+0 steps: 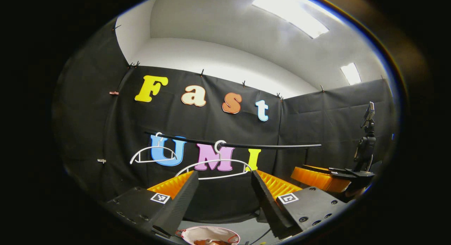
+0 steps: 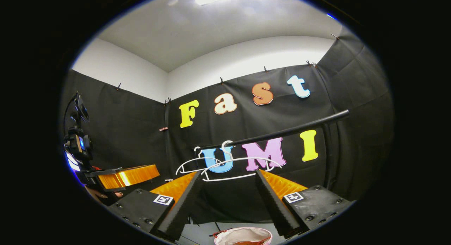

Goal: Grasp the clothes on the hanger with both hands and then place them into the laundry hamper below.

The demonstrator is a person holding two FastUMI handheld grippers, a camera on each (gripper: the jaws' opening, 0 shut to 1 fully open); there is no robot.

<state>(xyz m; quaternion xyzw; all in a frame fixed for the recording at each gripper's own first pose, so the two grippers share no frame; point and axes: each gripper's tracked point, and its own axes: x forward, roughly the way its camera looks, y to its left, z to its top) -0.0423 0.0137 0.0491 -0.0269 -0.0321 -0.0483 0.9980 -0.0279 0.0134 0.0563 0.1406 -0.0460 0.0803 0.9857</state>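
— What do I have behind the rig?

— I see black cloth [image 1: 218, 97] clipped along its top edge across the booth walls, with a white wall [image 1: 225, 62] rising above it.

— And overhead?

— A grey ceiling [image 2: 197, 30] with bright light panels [image 1: 290, 12]. Low down I make out a strip of grey floor [image 1: 246, 229].

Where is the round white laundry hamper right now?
The round white laundry hamper sits low at the bottom edge of the left gripper view, between the open left gripper fingers, below the white plastic hangers on the black rail.
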